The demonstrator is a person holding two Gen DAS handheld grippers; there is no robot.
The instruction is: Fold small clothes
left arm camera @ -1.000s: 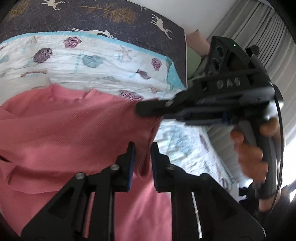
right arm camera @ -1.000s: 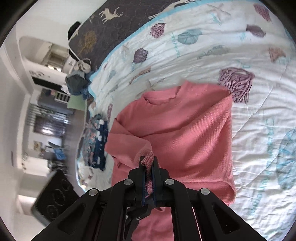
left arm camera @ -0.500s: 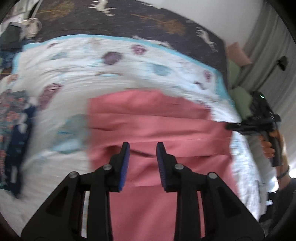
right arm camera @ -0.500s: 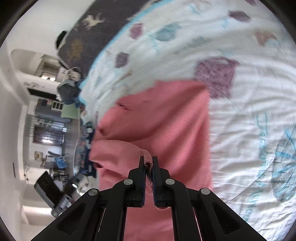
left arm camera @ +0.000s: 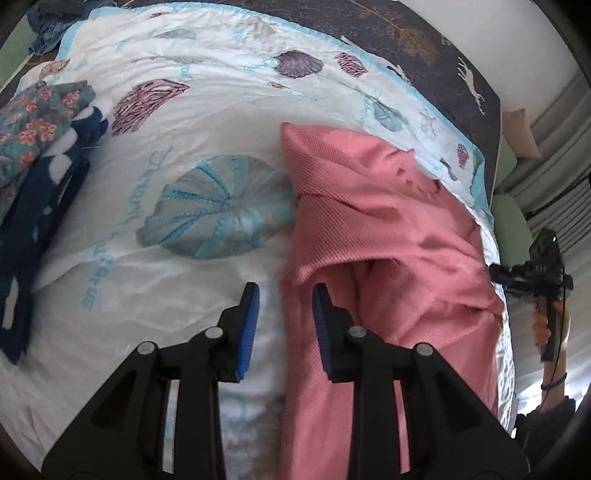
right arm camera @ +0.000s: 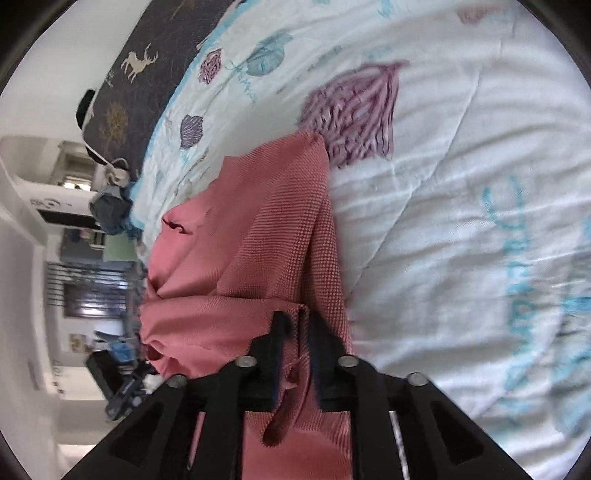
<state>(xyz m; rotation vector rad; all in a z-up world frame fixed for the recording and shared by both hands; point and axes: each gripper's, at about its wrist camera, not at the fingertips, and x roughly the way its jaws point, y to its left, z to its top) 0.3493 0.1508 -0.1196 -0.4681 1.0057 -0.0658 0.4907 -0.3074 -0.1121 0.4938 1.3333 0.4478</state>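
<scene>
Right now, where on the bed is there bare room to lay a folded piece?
Free: the white quilt between the pink garment and the heap of patterned clothes, around the big blue shell print. Crowded: the heap's edge, and the narrow strip beyond the pink garment.

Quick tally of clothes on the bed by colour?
Pink garment: 1
Floral teal garment: 1
Navy and white garment: 1
Blue denim-looking bundle at the far edge: 1, kind unclear
Total: 4
</scene>
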